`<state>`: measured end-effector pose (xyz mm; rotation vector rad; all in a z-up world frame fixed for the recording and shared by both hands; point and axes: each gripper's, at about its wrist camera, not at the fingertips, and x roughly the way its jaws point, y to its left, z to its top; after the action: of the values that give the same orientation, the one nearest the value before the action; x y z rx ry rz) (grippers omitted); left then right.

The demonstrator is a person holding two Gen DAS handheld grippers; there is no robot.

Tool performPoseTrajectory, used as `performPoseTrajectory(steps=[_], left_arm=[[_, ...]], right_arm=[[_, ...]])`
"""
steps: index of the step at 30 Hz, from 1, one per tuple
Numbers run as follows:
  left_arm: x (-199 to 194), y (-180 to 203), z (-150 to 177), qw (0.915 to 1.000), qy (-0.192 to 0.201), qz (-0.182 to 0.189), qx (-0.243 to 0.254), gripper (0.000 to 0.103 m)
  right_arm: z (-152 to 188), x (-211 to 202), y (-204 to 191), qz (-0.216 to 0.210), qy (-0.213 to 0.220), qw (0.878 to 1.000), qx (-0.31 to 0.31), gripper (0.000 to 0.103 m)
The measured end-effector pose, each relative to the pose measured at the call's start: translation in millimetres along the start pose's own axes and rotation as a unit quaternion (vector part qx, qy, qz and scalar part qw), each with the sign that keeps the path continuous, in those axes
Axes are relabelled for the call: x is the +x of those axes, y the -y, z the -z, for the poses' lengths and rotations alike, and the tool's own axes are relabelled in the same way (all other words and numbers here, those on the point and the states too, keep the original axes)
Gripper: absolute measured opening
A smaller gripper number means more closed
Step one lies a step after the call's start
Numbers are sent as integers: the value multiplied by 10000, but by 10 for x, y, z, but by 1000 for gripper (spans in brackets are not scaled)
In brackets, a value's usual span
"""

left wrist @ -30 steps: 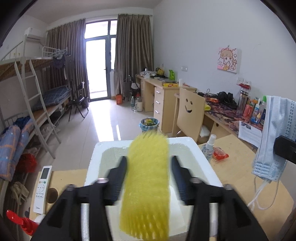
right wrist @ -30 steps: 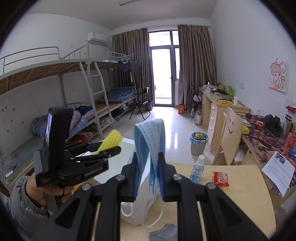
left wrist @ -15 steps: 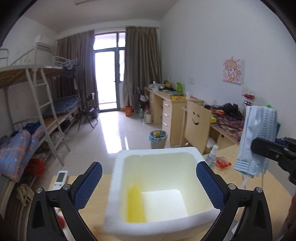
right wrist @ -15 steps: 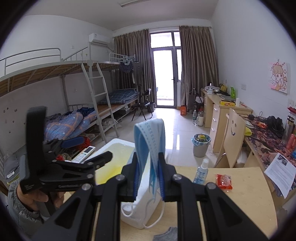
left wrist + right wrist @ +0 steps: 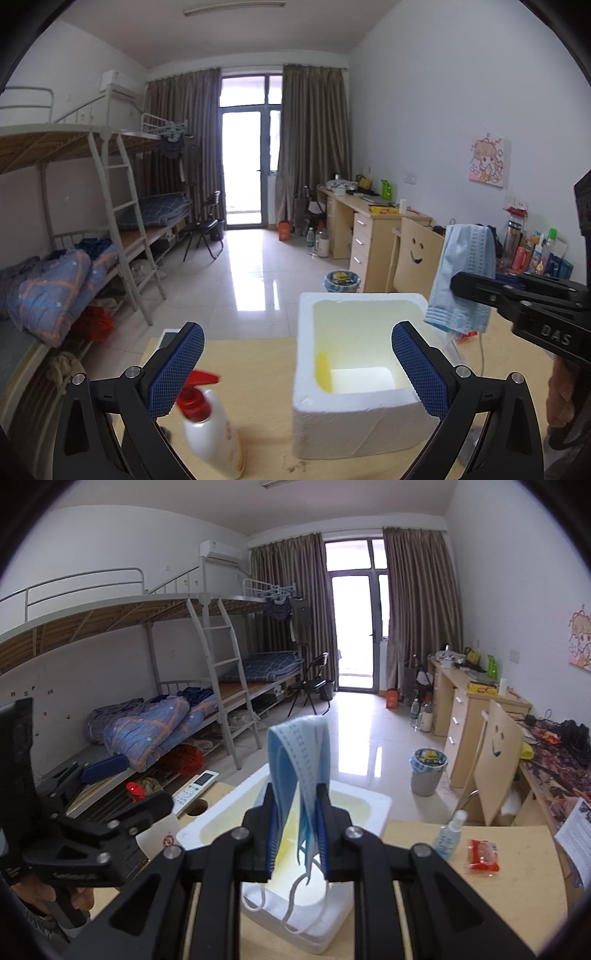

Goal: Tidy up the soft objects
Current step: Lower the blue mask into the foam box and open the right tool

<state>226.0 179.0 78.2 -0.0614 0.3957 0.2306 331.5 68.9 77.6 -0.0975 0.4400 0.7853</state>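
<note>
- Left gripper [image 5: 297, 373]: jaws spread all the way, nothing between them. They've just been opening, so it's released. In the left wrist view its blue pads [image 5: 177, 373] sit low in the frame, one at lower left, one at lower right.
- White foam box [image 5: 354, 424] sits on the wooden worktop [image 5: 255, 373], lower centre-right of that view, partly framed by the open jaws.
- Yellow net sleeve [image 5: 321, 371] lies inside the box, leaning against its left inner wall, mostly hidden by the rim.
- Right gripper [image 5: 297, 836]: jaws clenched on a folded stack of blue masks [image 5: 299, 753]. The masks stick up above the fingers in the centre of the right wrist view, and the white ear loops dangle below.
- In that view the masks hang over the box [image 5: 369, 801], though I can't tell how far above it.
- From the left wrist view the same masks [image 5: 463, 277] show at right, just past the box's right rim, with the right gripper [image 5: 476, 291] coming in from the right edge.
- White bottle [image 5: 214, 435] with a red pump stands on the worktop at bottom left, blurry, next to the left pad.
- Small spray bottle [image 5: 448, 836] and a red packet [image 5: 482, 854] are on the worktop at lower right of the right wrist view, apart from the box.
- A remote [image 5: 195, 786] lies at the worktop's left edge.
</note>
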Motion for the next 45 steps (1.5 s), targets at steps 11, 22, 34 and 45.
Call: performPoseTrajectory(steps=[11,22,34,45], left_arm=[[-98,-174,177,9998,21,-136,-126,102],[-114,-267,252,9996,-35,-150,-216,102],[-177,-224,280,9998,-60,-163,-135,102],[-372,-153,289,9997,8,-224,-124,102]], right_arm=[[6,360,26,-63,-259,9996,112,22],[46,580,-42,-3,-604,9982,22,29],[100,627,-33,125,-850,9963,71,65],[151,341,-119,210,-692,9974,-38,66]])
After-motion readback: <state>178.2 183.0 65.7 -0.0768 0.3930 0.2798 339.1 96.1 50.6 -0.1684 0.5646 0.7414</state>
